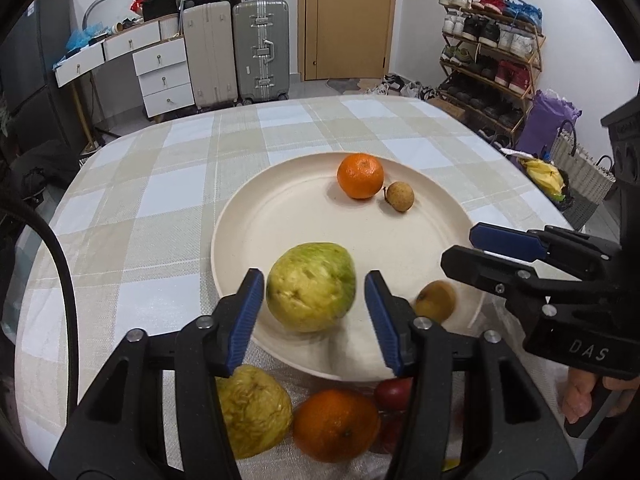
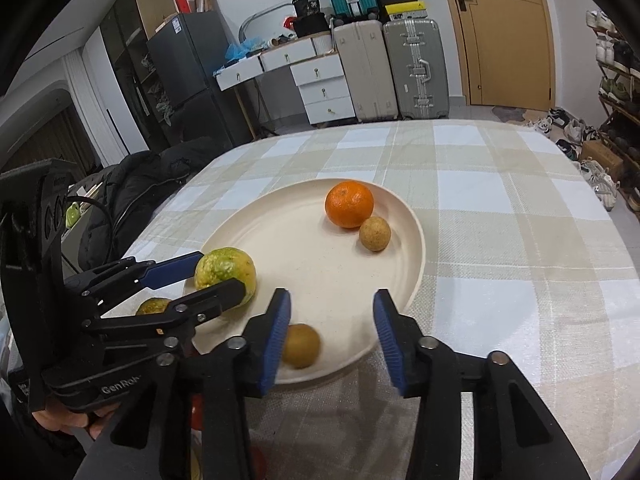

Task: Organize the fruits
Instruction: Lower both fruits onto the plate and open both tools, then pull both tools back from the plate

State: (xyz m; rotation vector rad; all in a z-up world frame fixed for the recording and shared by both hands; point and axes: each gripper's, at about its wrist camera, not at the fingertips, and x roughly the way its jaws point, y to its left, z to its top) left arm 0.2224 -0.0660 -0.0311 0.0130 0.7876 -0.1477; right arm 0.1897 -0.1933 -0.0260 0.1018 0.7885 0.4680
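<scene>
Checked beige-and-white cloth covers the table (image 1: 168, 208), with suitcases (image 1: 236, 52), a wooden door (image 1: 348, 20) and a shoe rack (image 1: 492, 60) behind it.

From the left wrist camera, a cream plate (image 1: 280, 208) sits mid-table. On its far side an orange (image 1: 360, 176) rests with a small brown round fruit (image 1: 399, 197) just beside it. Near the plate's front edge lies a large yellow-green fruit (image 1: 311, 286), between the blue pads of the left gripper (image 1: 314, 308); a gap shows on each side, so the jaws stand apart and press on nothing. A second small brown fruit (image 1: 436, 301), blurred, lies on the plate to the right of the right pad. The right gripper (image 1: 476, 248) reaches in from the right over the plate's rim, its fingers parted. On the cloth in front of the plate lie another yellow-green fruit (image 1: 252, 412), a second orange (image 1: 336, 424) and a dark red fruit (image 1: 394, 394), partly hidden by the gripper.

From the right wrist camera, the same plate (image 2: 400, 280) holds the orange (image 2: 349, 204) and brown fruit (image 2: 375, 233) at the back. The right gripper (image 2: 332, 334) hangs over the near rim with its jaws apart and empty; the blurred brown fruit (image 2: 302, 346) lies on the plate just beside its left pad. At left, the left gripper (image 2: 218, 276) brackets the yellow-green fruit (image 2: 224, 270).
</scene>
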